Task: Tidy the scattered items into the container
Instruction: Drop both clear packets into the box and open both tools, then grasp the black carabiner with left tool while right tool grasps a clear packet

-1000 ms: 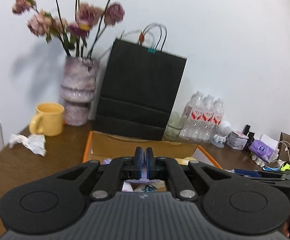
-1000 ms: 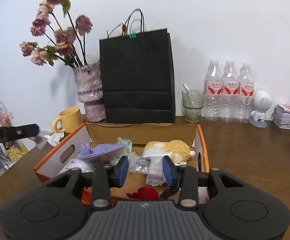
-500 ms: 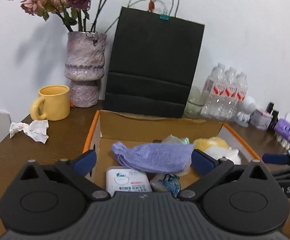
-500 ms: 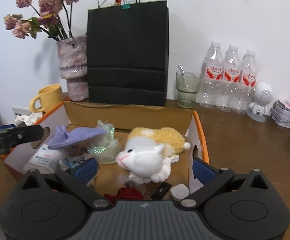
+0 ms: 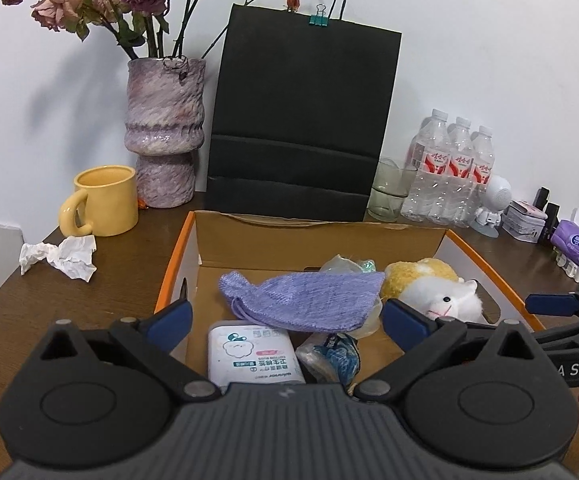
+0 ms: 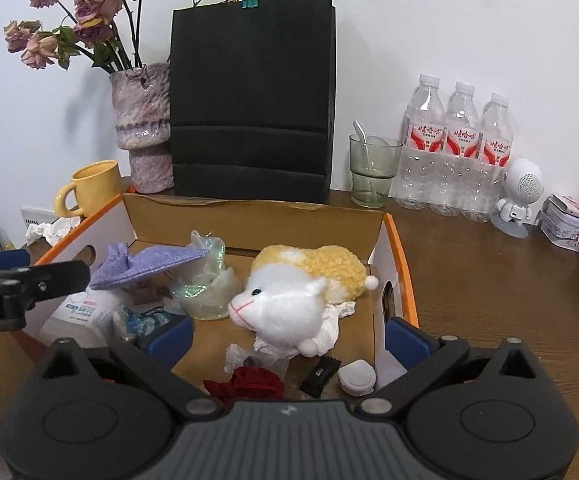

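Note:
An open cardboard box (image 5: 321, 236) (image 6: 257, 216) with orange edges holds a purple knitted cloth (image 5: 309, 296) (image 6: 149, 264), a yellow-and-white plush toy (image 5: 433, 288) (image 6: 297, 292), a white wipes pack (image 5: 249, 354) (image 6: 77, 312), a clear plastic wrapper (image 6: 205, 280), a red cloth (image 6: 249, 384), a small black item (image 6: 321, 374) and a white cap (image 6: 356, 376). My left gripper (image 5: 285, 322) is open and empty above the box's near left. My right gripper (image 6: 287, 334) is open and empty above the box's near right.
A crumpled white tissue (image 5: 59, 256) (image 6: 49, 230) lies on the table left of the box, by a yellow mug (image 5: 101, 206). Behind stand a vase (image 5: 165, 132), a black paper bag (image 5: 301, 120), a glass (image 6: 373, 170), water bottles (image 6: 453, 148) and small items at right.
Both grippers opened. The left let go of the purple cloth and the right let go of a small clear packet; both now lie in the box. Both grippers drew back slightly.

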The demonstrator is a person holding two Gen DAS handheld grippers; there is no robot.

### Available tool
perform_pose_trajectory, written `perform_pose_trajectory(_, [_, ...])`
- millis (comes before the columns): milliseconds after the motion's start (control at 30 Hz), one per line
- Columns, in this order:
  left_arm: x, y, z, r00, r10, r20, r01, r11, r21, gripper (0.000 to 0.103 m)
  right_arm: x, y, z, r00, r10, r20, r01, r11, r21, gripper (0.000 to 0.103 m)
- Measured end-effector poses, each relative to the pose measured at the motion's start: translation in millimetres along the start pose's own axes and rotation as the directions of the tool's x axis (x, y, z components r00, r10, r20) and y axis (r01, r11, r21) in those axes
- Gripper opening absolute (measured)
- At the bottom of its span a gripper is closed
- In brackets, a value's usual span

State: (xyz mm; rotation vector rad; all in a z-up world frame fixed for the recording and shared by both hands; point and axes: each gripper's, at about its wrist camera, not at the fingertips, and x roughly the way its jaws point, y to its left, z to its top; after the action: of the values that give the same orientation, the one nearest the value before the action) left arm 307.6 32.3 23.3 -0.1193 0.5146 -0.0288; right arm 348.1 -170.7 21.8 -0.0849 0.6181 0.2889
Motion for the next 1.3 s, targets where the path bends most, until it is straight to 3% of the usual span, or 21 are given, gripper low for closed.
perform_pose_trajectory(433, [-44.9,15.0,-25.3,1.0,0.016,-0.006,-0.016,1.0,-0.019,0.103,-48.4,3.4,-22.0,0.999,-0.007,0.046,0.007,1.0,0.004,0.103])
perform_pose_trajectory(800, [-65.2,48.1,-76.7,0.99,0.099,-0.099,-0.102,0.995,-0.021,0.103,-61.1,39.8,-86.9,0.998,0.053,-0.043,-0.055,0.997,-0.046,0.101])
perform_pose_trajectory(1033, [-62.5,59.3,-90.2,0.986,0.095,-0.139,-0.097,0.995,-0.011,0.103,-56.2,62.3,-106.9,0.995,0.062,-0.08,-0.068,0.995,-0.074,0.096])
perform_pose_trajectory(1200, [-51.8,57.4,-88.1,0.985,0.086,-0.151,-0.086,0.996,0.007,0.098,-52.1,69.1,-109.4,0.994,0.056,-0.09,-0.063,0.995,-0.079,0.092])
perform_pose_trajectory(1300, [-40.8,54.1,-86.8,0.981,0.098,-0.165,-0.095,0.995,0.024,0.085,-46.3,72.1,-109.5,0.993,0.052,-0.102,-0.06,0.995,-0.08,0.087])
